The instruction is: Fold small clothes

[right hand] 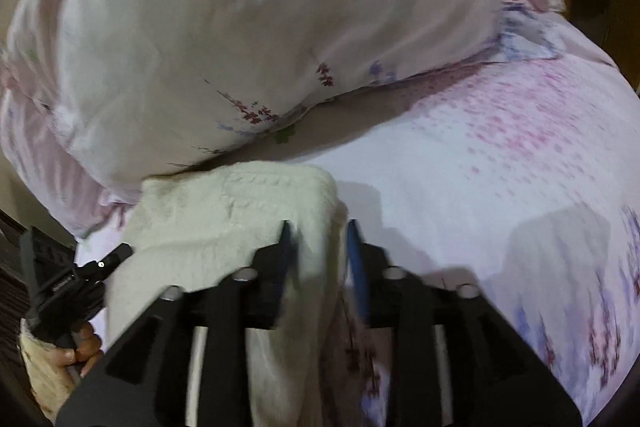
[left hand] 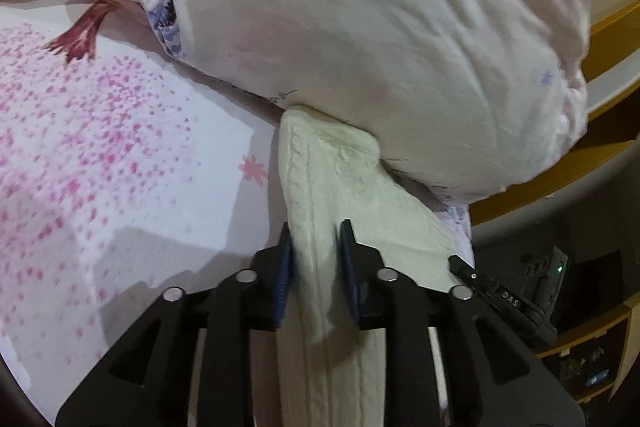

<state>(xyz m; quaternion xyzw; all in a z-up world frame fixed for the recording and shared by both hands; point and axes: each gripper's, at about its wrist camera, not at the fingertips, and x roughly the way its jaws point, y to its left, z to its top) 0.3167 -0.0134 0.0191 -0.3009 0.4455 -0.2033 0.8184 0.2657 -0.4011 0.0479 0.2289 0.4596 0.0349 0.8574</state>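
Left wrist view: left tool [left hand: 316,247] clenched on a cream knitted garment [left hand: 340,183], blue pads pinching a bunched ridge of the cable-knit. Garment stretched forward over the flowered bedsheet [left hand: 120,147], far end tucked against the underside of a large white pillow [left hand: 380,47]. A corner of the right tool [left hand: 504,299] peeking in at the right edge, touching the garment's side. Wooden bed frame [left hand: 608,27] beyond.

Right wrist view: right tool [right hand: 318,251] gripping the same garment [right hand: 224,211] along its right edge, fabric pulled up between the fingers, though motion blur softens the contact. Garment spread just below the pillow [right hand: 240,27], its top edge touching the pillow's lower seam. Left tool [right hand: 76,287] low at the left, held in a hand [right hand: 76,351], at the garment's other side.

Step in hand, by appearance: both ends held, cloth being lifted or carried over for a fold. Next move calls for level, matched travel of both tools, edges laid together clear of the pillow, then release and smoothing.
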